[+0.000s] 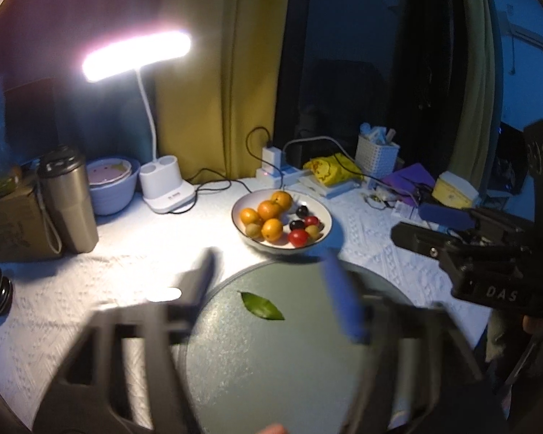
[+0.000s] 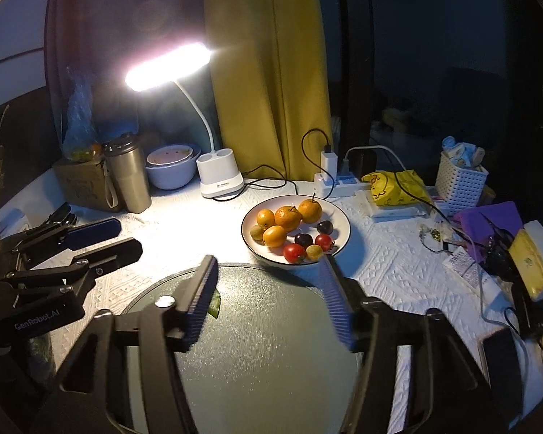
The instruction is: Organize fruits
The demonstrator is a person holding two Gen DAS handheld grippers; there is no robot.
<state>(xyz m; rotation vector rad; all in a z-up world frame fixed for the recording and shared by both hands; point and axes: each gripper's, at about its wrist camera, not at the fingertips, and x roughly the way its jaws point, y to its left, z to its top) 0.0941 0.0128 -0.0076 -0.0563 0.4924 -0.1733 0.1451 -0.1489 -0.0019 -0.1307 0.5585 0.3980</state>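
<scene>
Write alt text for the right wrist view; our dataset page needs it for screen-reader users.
The open, empty right gripper hovers over a round grey tray holding one green leaf. Beyond sits a white plate of oranges and small tomatoes, under a lit desk lamp.

You've got a lit desk lamp (image 2: 219, 177) at the back, a steel tumbler (image 2: 128, 173) beside a cardboard box (image 2: 79, 184), stacked bowls (image 2: 172, 170) between tumbler and lamp, a power strip (image 2: 338, 184) with chargers, a yellow bag (image 2: 398, 186) and a white basket (image 2: 459, 177).
</scene>
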